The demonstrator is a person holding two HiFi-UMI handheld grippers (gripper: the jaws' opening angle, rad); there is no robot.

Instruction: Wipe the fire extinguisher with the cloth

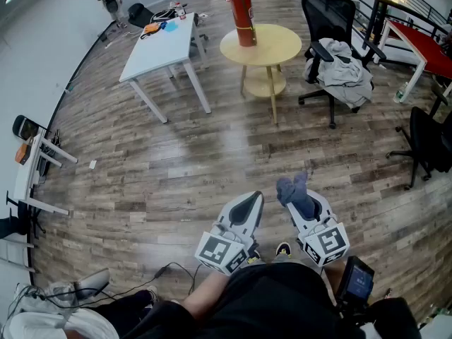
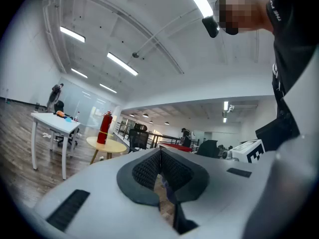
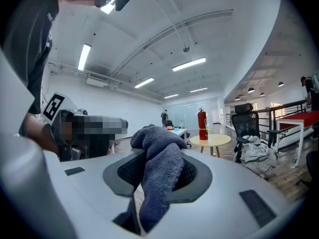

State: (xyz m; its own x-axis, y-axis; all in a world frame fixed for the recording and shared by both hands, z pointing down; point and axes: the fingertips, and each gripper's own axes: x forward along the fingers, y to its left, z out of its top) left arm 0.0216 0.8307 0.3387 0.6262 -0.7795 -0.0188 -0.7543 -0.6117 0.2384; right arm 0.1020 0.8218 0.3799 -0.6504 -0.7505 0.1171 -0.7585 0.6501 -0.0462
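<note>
Cloth (image 1: 295,188) sits pinched in my right hand-held gripper (image 1: 304,203), bunched ready for wiping, my left hand-held gripper (image 1: 248,205) closed on nothing, while the fire extinguisher (image 1: 243,18) stands upright on the round tabletop (image 1: 282,45), well off at twelve o'clock.

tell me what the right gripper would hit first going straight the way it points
Nothing near: the right gripper, shut on the cloth, faces open floor. Far ahead, probably the round table bearing the fire extinguisher; depth is unclear.
</note>
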